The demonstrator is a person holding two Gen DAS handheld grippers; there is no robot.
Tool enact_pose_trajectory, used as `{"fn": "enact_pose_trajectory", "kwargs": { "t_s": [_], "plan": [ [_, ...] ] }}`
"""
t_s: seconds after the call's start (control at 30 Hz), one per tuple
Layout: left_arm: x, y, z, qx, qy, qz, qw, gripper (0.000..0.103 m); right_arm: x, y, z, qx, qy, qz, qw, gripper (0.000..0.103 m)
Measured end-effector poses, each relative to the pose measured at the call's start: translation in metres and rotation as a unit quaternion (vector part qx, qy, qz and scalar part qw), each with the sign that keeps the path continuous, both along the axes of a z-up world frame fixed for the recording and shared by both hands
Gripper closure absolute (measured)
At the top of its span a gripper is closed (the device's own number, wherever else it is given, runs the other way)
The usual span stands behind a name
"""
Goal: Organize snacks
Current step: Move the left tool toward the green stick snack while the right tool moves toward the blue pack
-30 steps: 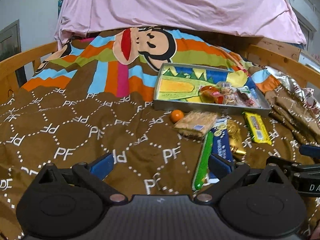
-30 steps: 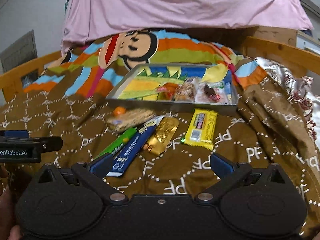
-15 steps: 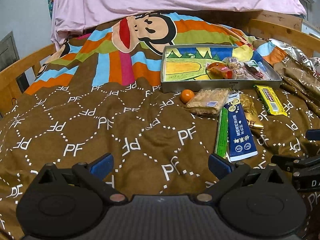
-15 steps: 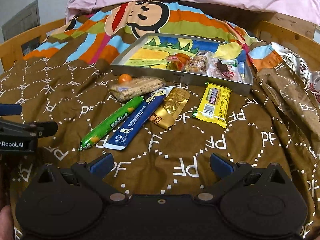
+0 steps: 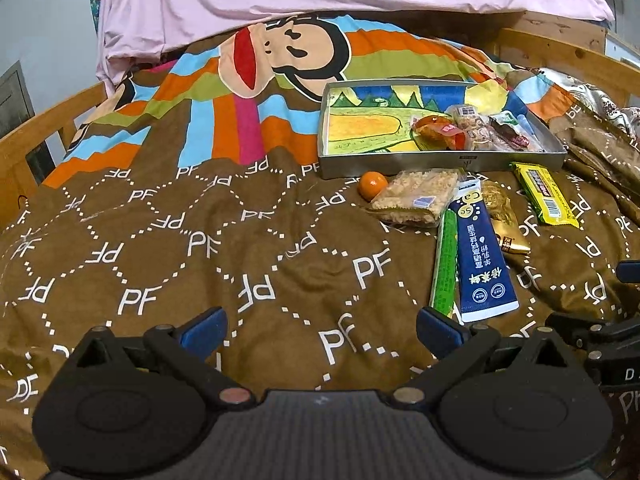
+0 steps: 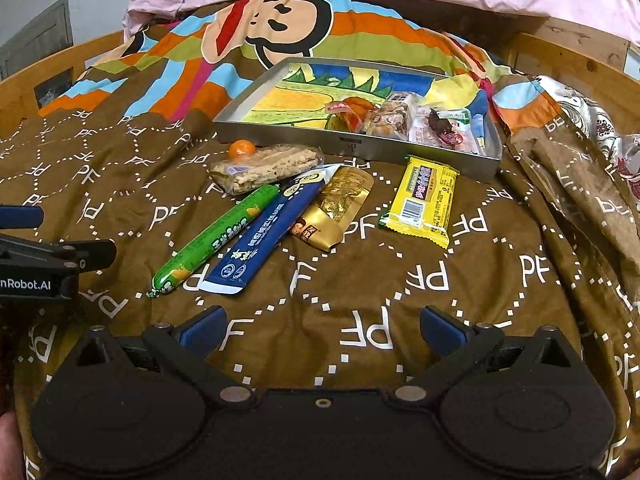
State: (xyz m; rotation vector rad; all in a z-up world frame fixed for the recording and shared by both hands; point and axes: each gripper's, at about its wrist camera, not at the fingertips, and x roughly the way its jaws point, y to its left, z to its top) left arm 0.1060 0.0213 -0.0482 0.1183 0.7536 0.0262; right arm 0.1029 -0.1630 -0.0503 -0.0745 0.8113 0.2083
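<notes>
Your right gripper (image 6: pixel 320 330) is holding its jaws wide apart, and nothing is sitting between them. Your left gripper (image 5: pixel 320 332) is doing the same, wide and empty, touching only air above the blanket (image 5: pixel 160 240). Both have been tipping down and coming closer over the last second, so the snacks are now looking bigger and nearer. That is telling me you are getting ready to pick one up, but no pick has started yet.

Just past your right jaws, the snacks are lying on the bed in a little bunch: a green sausage stick (image 6: pixel 216 240), a blue packet (image 6: pixel 268 232) touching it, a gold packet (image 6: pixel 336 208) beside that, and a yellow bar (image 6: pixel 424 200) a bit apart. A cracker pack (image 6: pixel 268 166) and a small orange (image 6: pixel 242 148) are resting close to the tray (image 6: pixel 360 146). The tray is sitting farther back, already holding a few snacks at its right end.
</notes>
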Motion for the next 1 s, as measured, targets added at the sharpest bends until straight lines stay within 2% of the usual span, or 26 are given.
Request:
{"fn": "enact_pose_trajectory", "kwargs": {
  "t_s": [0.47, 1.0],
  "plan": [
    [0.017, -0.001, -0.007, -0.018, 0.012, 0.002, 0.9998, 0.001, 0.006, -0.007, 0.001, 0.017, -0.008, -0.023, 1.000, 0.001],
    [0.044, 0.001, -0.007, -0.033, -0.002, 0.006, 0.9994, 0.001, 0.022, -0.010, -0.003, 0.010, -0.019, -0.045, 0.999, 0.001]
  ]
}}
